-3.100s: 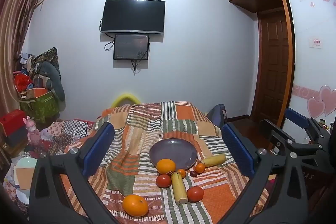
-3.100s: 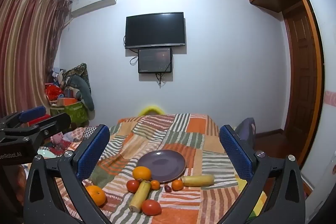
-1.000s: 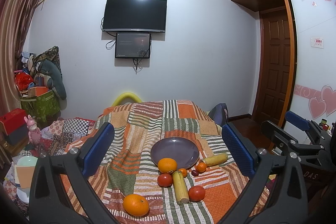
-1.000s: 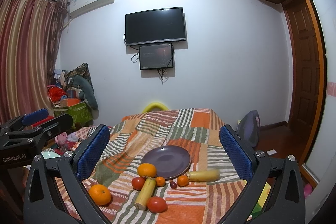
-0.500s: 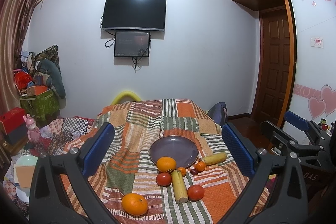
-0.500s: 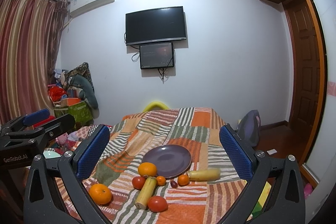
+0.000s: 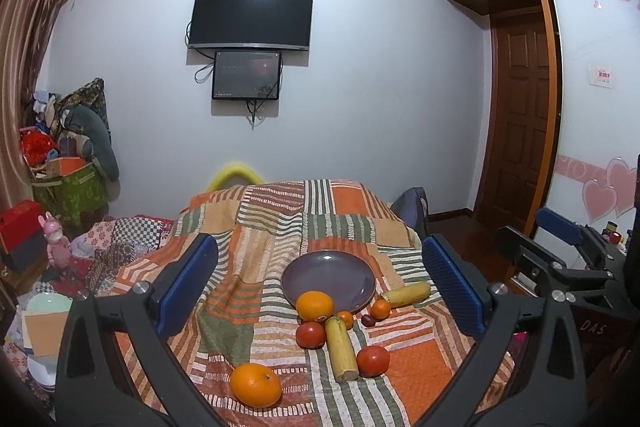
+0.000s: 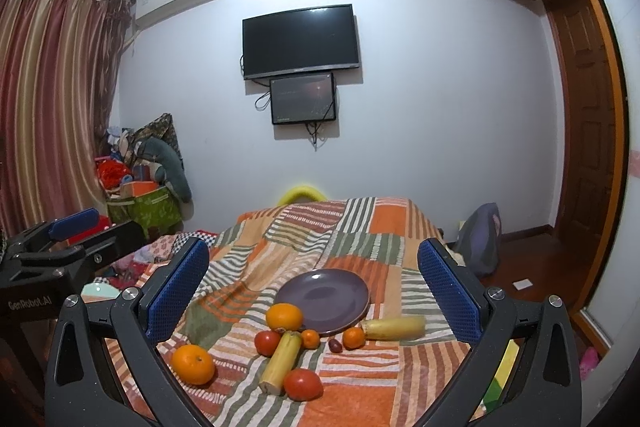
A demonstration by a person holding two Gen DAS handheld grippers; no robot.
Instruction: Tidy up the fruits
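Both wrist cameras look forward from above the near end of the bed [image 7: 280, 227], toward the wall with the TV [image 7: 251, 15]. The left view sits left, catching the right gripper [image 7: 560, 251] at its right edge; the right view mirrors it. Both share the plate [image 8: 324, 301] and fruit, well ahead.

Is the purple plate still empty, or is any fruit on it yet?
Empty: the purple plate shows bare surface. The nearer orange overlaps its front rim; whether it touches is unclear.
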